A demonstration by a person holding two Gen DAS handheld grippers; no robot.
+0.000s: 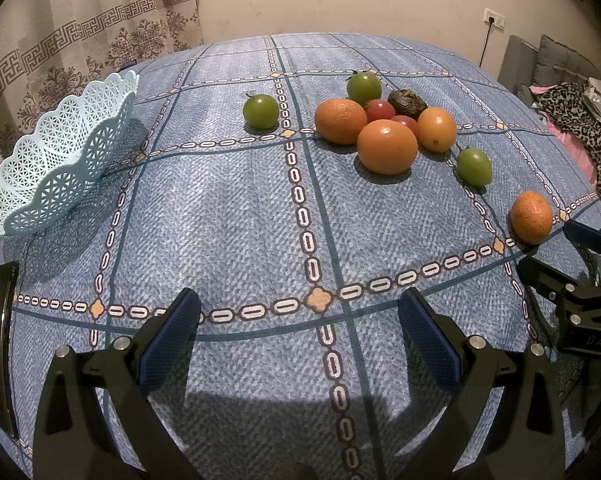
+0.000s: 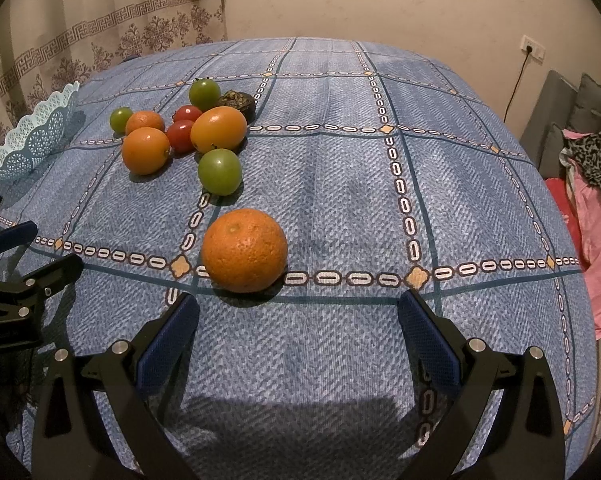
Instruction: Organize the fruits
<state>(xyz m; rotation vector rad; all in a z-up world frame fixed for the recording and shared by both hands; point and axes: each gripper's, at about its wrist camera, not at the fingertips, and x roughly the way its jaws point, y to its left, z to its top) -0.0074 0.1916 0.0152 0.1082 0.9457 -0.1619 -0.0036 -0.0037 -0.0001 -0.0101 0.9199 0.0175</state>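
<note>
Blue checked tablecloth [image 1: 236,216] covers the bench; basket [image 1: 56,160] at left edge, fruits [image 1: 386,146] upper right. Left gripper [image 1: 300,316] and right gripper [image 2: 298,316] fingers apart, empty.

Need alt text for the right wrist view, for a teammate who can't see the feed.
The open right gripper hovers over a blue patterned tablecloth, facing a lone orange that lies just ahead, nearer its left finger. Farther back left sits a cluster of oranges, green and red fruits, with a pale blue lattice basket at the left edge.
</note>
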